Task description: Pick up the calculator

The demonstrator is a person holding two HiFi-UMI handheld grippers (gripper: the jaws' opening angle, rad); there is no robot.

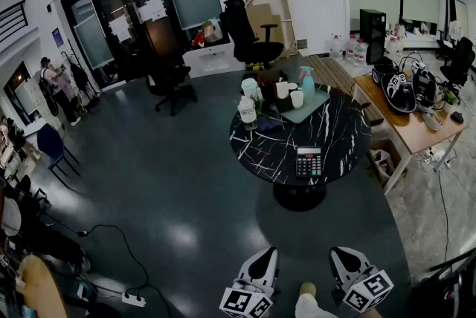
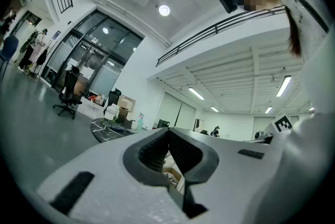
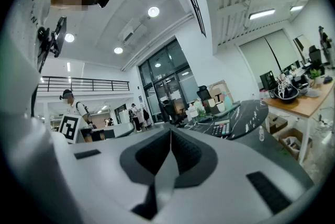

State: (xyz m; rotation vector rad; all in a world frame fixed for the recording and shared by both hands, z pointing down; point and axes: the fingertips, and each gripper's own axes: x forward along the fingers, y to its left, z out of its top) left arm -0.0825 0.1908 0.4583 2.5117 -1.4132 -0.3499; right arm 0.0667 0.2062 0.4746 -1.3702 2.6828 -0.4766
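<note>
The calculator (image 1: 309,161) is dark with a light key block and lies flat near the front edge of a round black marble table (image 1: 342,134). Both grippers are low at the bottom of the head view, well short of the table: the left gripper (image 1: 262,261) and the right gripper (image 1: 345,260). In the right gripper view the calculator (image 3: 222,128) lies ahead on the table (image 3: 254,113), right of the right gripper (image 3: 170,132), whose jaws are shut on nothing. The left gripper (image 2: 168,133) has its tips together and holds nothing; the table (image 2: 104,132) is far off to its left.
A grey tray (image 1: 306,108) with cups and a spray bottle (image 1: 306,81) fills the table's far half. A wooden desk (image 1: 413,127) with gear stands right of it. Office chairs (image 1: 251,34) stand behind. A cable and power strip (image 1: 134,299) lie on the floor at left, where people stand.
</note>
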